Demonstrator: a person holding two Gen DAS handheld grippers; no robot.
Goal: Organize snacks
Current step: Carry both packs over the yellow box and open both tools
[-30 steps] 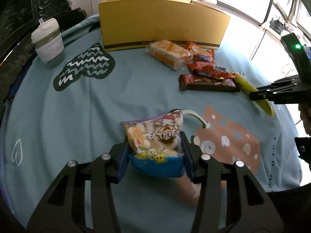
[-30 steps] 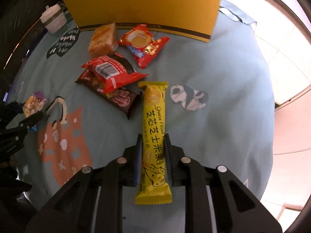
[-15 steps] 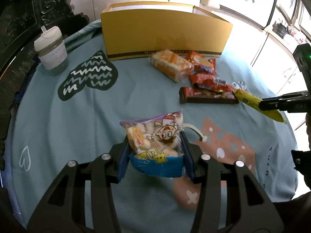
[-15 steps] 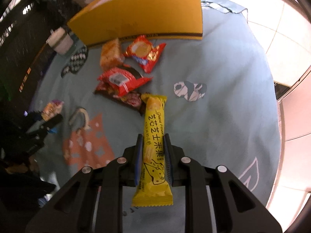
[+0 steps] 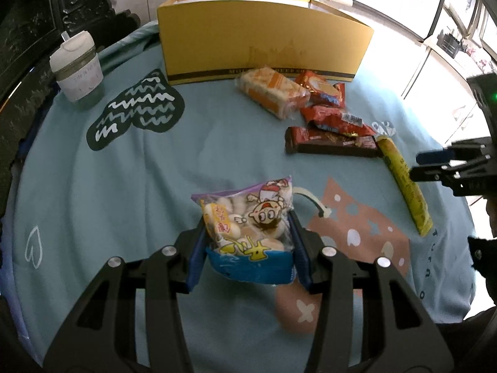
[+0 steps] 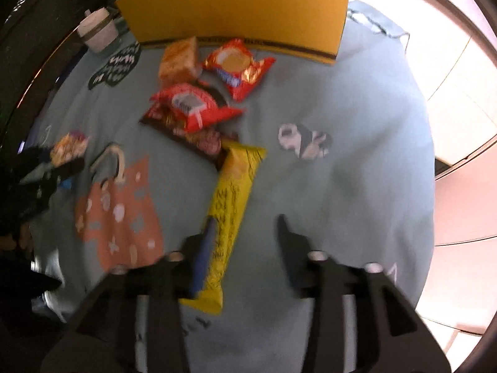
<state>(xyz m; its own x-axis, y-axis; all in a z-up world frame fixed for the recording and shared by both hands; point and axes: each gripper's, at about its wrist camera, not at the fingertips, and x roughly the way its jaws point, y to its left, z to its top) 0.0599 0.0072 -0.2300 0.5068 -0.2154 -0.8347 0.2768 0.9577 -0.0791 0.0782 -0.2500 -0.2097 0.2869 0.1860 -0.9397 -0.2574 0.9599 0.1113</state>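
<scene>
The left claw (image 5: 248, 248) is clamped on a clear bag of pale round snacks (image 5: 247, 227) with a cartoon face and a blue bottom edge, held above the table (image 5: 124, 202). The right claw (image 6: 245, 242) stands apart, the long yellow bar (image 6: 231, 217) lying beside its left finger, touching the dark bar (image 6: 192, 136). Bare cloth lies left of the yellow box (image 5: 264, 37).

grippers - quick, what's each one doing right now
Left tool: shut on the candy bag.
Right tool: open, holding nothing; the yellow bar lies beside its left finger.
</scene>
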